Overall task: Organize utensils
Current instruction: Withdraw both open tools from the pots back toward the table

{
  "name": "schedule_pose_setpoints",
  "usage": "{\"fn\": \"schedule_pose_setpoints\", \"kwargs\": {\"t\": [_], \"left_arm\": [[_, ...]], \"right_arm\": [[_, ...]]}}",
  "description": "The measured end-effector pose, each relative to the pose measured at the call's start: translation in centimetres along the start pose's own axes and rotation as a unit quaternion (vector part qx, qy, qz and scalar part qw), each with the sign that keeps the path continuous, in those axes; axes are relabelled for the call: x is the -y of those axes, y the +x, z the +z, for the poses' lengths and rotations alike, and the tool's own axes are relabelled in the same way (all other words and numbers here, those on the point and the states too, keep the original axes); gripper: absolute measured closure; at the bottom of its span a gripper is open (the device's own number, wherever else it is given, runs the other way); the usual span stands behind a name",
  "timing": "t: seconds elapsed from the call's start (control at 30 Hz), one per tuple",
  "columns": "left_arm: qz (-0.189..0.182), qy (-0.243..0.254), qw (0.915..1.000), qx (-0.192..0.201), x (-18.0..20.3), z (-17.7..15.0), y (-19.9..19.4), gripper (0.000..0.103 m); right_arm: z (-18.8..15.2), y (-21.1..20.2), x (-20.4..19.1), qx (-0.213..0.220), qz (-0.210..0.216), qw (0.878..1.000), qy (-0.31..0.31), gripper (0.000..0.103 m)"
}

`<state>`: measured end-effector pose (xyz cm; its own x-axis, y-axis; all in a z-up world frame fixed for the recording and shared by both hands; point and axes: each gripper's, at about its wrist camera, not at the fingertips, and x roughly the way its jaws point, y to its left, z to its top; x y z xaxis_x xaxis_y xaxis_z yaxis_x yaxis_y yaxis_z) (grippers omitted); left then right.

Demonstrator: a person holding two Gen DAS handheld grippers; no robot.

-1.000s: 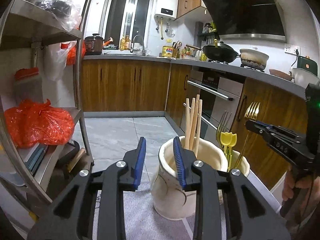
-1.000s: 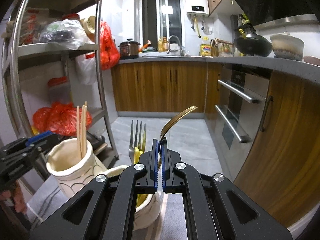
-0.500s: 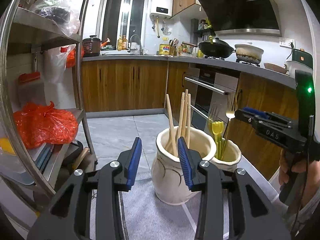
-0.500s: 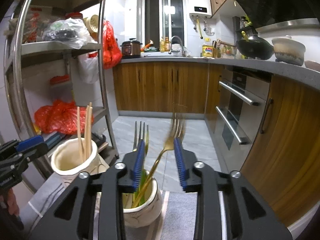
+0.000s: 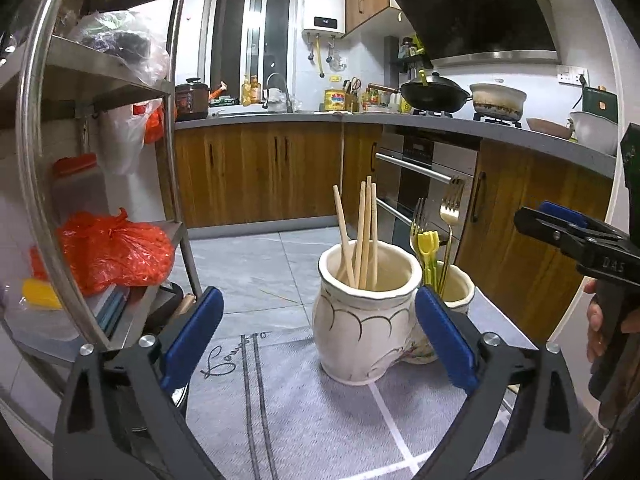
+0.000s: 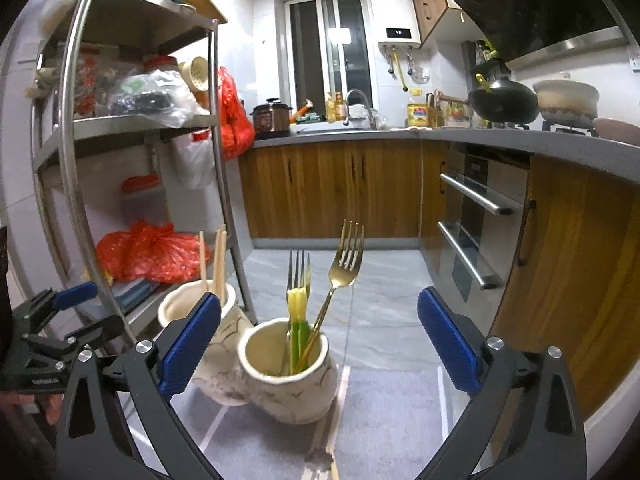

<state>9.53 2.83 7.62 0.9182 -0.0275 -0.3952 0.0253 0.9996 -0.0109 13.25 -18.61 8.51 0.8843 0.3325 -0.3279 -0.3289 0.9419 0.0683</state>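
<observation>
Tall cream ceramic jar with scalloped line pattern (image 5: 366,312): holds pale wooden chopsticks (image 5: 362,232), leaning. Smaller cream ceramic jar (image 6: 290,372), touching it: holds a gold metal fork (image 6: 340,280), a silver fork (image 6: 297,276) and yellow-green plastic utensils (image 6: 298,320), tines up. Both stand on a grey cloth-covered worktop (image 5: 304,416). Left hand-held gripper (image 5: 318,340): spread wide, nothing held. Right hand-held gripper (image 6: 318,340): spread wide, nothing held.

Wood cabinets (image 5: 256,176) under grey counter (image 6: 520,142) — tiled floor (image 5: 256,264), steel shelving (image 6: 132,120), dark window (image 5: 248,36).
</observation>
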Motion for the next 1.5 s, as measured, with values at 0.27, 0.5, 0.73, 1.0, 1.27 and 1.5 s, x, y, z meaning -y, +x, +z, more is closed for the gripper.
{"fn": "schedule_pose_setpoints", "kwargs": {"t": [0.27, 0.5, 0.73, 1.0, 1.27, 1.5], "left_arm": [[0.006, -0.003, 1.0, -0.006, -0.5, -0.7, -2.5, 0.006], [-0.001, 0.005, 0.9998, -0.022, 0.1, -2.5, -4.3, 0.006], [-0.016, 0.0, 0.9987, -0.049, 0.6, -5.3, -4.9, 0.006], [-0.018, 0.013, 0.9961, -0.085, 0.9, -8.4, -4.2, 0.006], [-0.03, 0.01, 0.9948, -0.097, 1.0, -9.5, -3.5, 0.006], [-0.039, 0.008, 0.9941, -0.101, 1.0, -9.9, -3.2, 0.006]], "right_arm": [[-0.7, -3.3, -0.2, -0.006, -0.004, 1.0, -0.003, 0.005], [-2.9, -5.0, 0.2, -0.034, -0.015, 0.999, -0.008, 0.005], [-6.7, -4.8, 0.6, -0.086, -0.033, 0.996, -0.013, 0.005], [-10.8, -3.5, -0.1, -0.148, -0.044, 0.988, -0.028, 0.005], [-12.3, -1.9, -2.1, -0.182, -0.043, 0.98, -0.07, 0.007], [-12.8, -0.6, -2.4, -0.218, -0.027, 0.973, -0.069, 0.039]]}}
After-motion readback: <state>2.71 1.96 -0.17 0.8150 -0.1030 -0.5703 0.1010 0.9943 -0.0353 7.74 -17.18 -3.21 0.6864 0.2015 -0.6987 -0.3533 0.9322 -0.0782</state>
